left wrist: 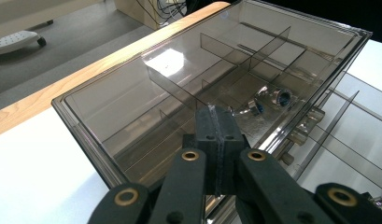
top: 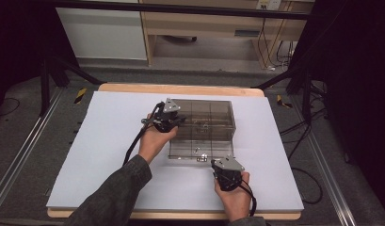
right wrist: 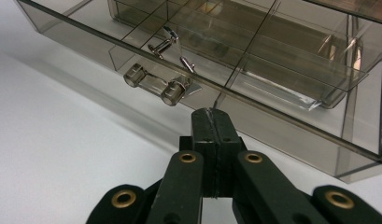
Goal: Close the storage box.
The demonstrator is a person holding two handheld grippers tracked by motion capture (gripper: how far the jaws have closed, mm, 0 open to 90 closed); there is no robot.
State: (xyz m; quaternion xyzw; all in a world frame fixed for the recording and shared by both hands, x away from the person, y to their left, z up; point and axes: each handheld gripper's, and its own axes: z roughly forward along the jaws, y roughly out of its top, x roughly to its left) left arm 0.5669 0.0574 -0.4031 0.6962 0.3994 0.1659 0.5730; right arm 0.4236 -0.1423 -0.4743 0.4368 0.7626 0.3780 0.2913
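A smoky clear plastic organiser box (top: 213, 117) with inner dividers stands on the white sheet, its lid (top: 199, 151) folded flat toward me. Small shiny metal pieces with blue faces (left wrist: 281, 97) lie in one compartment. My left gripper (top: 178, 121) is at the box's left wall, shut and empty, and in the left gripper view the gripper (left wrist: 215, 111) points over the rim into the compartments. My right gripper (top: 217, 164) sits at the lid's front edge, also shut and empty. In the right gripper view the gripper (right wrist: 212, 112) is just short of the lid's clear latch (right wrist: 153, 84).
The white sheet (top: 110, 141) covers a wooden table (top: 180, 88), with bare room left and right of the box. Black stand legs (top: 49, 75) flank the table. A light wooden cabinet (top: 204, 28) and cables stand on the floor beyond.
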